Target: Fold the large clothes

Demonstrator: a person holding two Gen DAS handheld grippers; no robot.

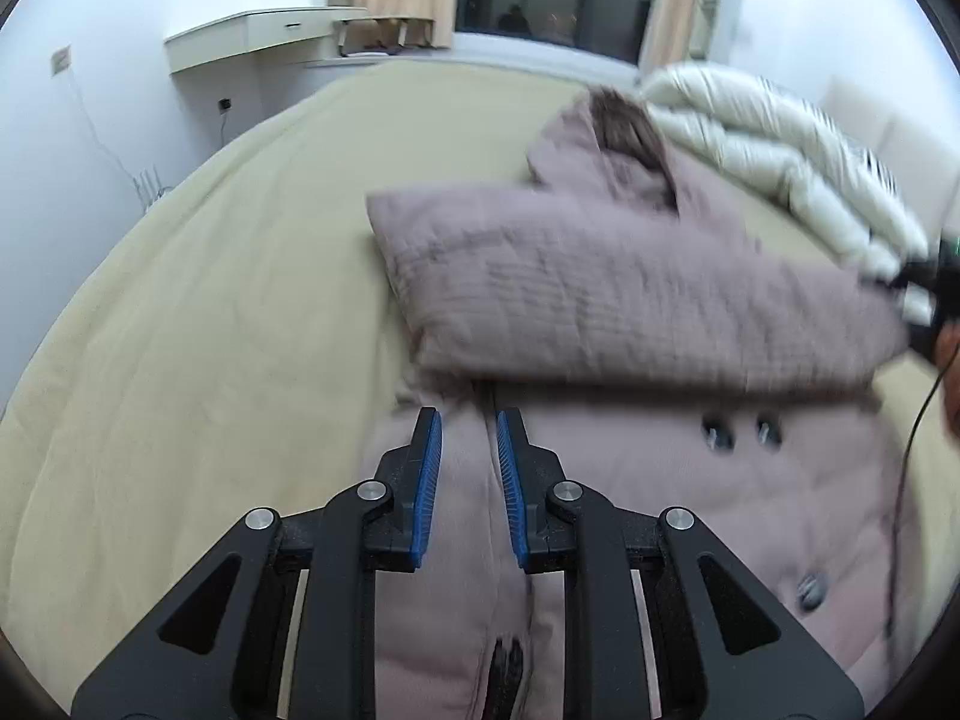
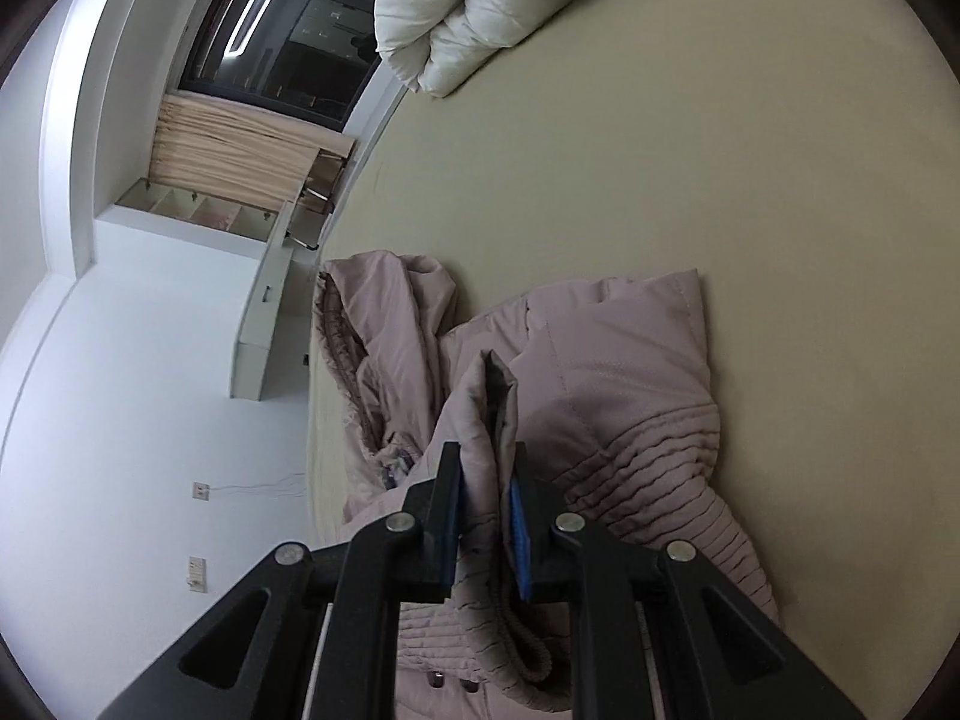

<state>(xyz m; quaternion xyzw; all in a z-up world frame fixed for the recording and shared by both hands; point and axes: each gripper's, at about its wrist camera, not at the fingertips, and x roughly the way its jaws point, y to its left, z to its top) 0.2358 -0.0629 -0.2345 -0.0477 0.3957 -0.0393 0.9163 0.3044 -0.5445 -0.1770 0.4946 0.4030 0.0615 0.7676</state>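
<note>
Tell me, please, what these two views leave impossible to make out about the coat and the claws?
- Left wrist view: the coat and its buttons are motion-blurred; stitching unreadable.
- Left wrist view: the right claw is cut off by the frame edge.
- Right wrist view: the cuff hides the coat beneath; the hem is cut off below.
- Both: the coat's underside is hidden against the bed.

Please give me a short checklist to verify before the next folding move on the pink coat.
1. Right gripper holds the sleeve cuff: ok.
2. Left gripper free of cloth: ok, nothing pinched.
3. Sleeve lies across the coat: ok.
4. Bed has room beside the coat: ok.
5. White duvet apart from the coat: ok in the right view.
6. Hood lies flat: not ok, bunched.
</note>
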